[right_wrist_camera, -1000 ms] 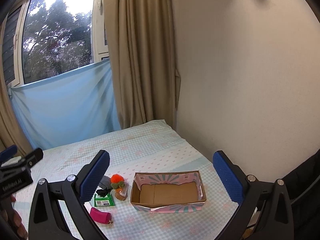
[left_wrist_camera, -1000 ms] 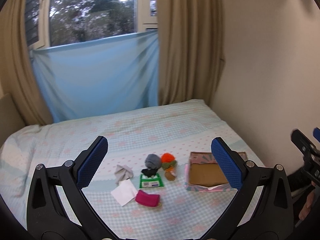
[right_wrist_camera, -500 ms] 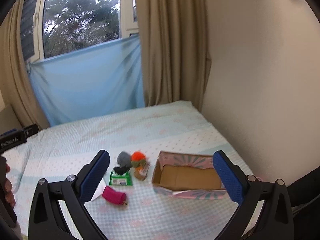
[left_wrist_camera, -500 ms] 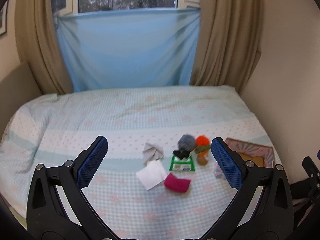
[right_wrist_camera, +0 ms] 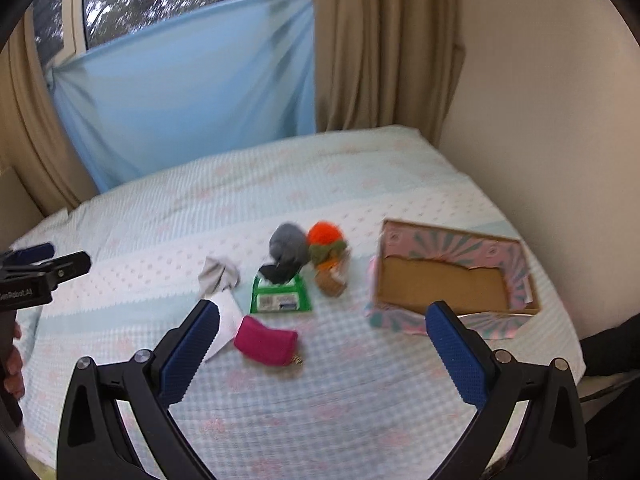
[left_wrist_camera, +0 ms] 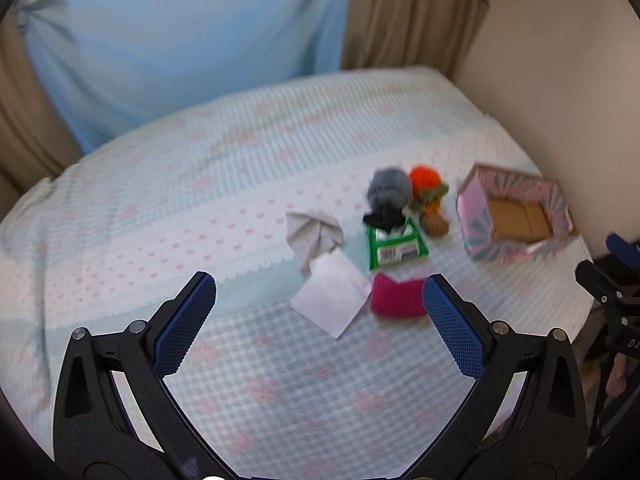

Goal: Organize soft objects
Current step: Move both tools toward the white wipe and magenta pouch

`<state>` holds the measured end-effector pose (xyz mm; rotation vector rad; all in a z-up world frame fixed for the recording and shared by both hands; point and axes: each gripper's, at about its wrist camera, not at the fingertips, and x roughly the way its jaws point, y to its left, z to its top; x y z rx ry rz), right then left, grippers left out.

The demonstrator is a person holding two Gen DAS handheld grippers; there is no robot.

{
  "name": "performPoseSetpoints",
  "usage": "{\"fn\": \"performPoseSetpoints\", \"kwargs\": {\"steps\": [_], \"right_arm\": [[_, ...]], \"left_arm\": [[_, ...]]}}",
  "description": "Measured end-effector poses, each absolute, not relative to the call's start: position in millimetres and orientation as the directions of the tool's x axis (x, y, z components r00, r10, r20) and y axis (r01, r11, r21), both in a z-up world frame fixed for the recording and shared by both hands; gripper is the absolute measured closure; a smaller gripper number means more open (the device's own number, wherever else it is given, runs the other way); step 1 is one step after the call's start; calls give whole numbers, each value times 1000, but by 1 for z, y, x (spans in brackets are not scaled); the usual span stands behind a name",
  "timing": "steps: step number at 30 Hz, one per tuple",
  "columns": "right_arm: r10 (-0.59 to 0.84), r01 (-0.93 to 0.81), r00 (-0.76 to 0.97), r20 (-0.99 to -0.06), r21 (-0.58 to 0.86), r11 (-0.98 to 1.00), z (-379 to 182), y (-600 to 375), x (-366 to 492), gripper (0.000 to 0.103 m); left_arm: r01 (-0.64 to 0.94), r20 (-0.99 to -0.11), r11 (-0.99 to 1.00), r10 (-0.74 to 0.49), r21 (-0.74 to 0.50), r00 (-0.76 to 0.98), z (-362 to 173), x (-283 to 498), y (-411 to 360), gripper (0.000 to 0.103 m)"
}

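Lettering "GenRobot.AI" on left claw; green packet label illegible.

Magenta pouch, green packet, pink-teal box

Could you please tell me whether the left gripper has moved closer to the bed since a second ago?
Yes. In its own view the left gripper has moved down and forward toward the bed: the pink pouch now sits beside its right finger.
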<state>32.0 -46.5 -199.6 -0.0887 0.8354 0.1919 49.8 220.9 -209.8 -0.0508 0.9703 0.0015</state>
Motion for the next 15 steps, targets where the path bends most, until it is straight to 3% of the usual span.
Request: {"fn": "performPoseSetpoints", "kwargs": {"steps": [9,15], "right_arm": [[233,-483,508,-829,-50,874,-297,11,63,0],[259,-641,393,-882,-61,765,-369,33,86,0]], "left_arm": [[155,-872,985,-144,-80,469,-329,96,222,0],[289,-902,957,-148,-27,406,-409,106,197,0]]}}
